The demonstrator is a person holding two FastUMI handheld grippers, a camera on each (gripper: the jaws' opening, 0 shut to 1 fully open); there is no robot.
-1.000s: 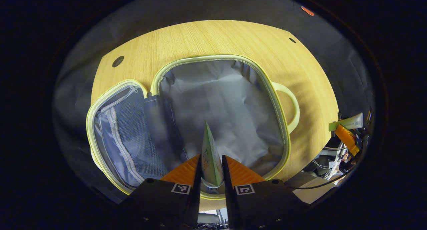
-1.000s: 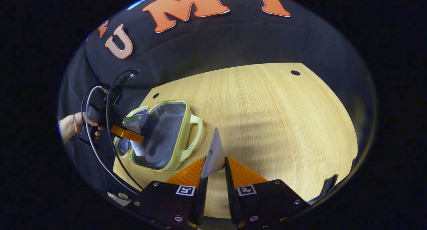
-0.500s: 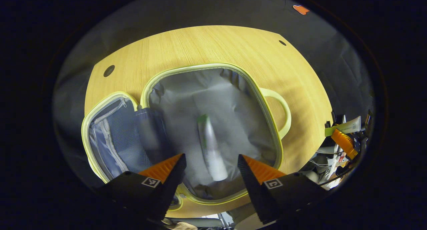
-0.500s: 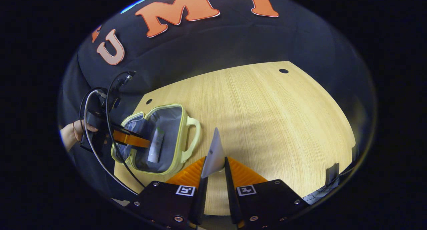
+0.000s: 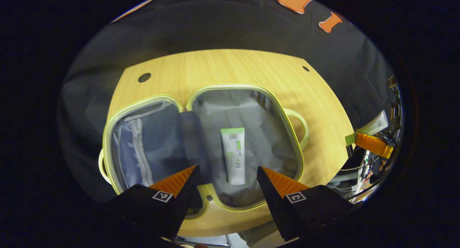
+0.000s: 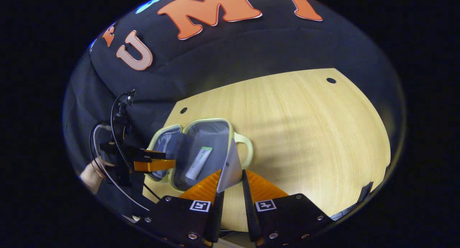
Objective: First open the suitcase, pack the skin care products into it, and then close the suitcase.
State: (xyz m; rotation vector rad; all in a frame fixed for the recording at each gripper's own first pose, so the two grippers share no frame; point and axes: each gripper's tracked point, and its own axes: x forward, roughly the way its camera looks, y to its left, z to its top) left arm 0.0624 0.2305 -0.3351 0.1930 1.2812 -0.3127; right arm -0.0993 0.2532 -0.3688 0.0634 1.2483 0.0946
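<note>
Left gripper view: white green-capped tube [image 5: 233, 156] flat inside open suitcase [image 5: 251, 91].

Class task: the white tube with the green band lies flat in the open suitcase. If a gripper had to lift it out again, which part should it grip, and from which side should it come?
Probably from above, closing across the narrow width of the tube near mid-body. It lies flat on the suitcase lining, long sides unobstructed.
</note>
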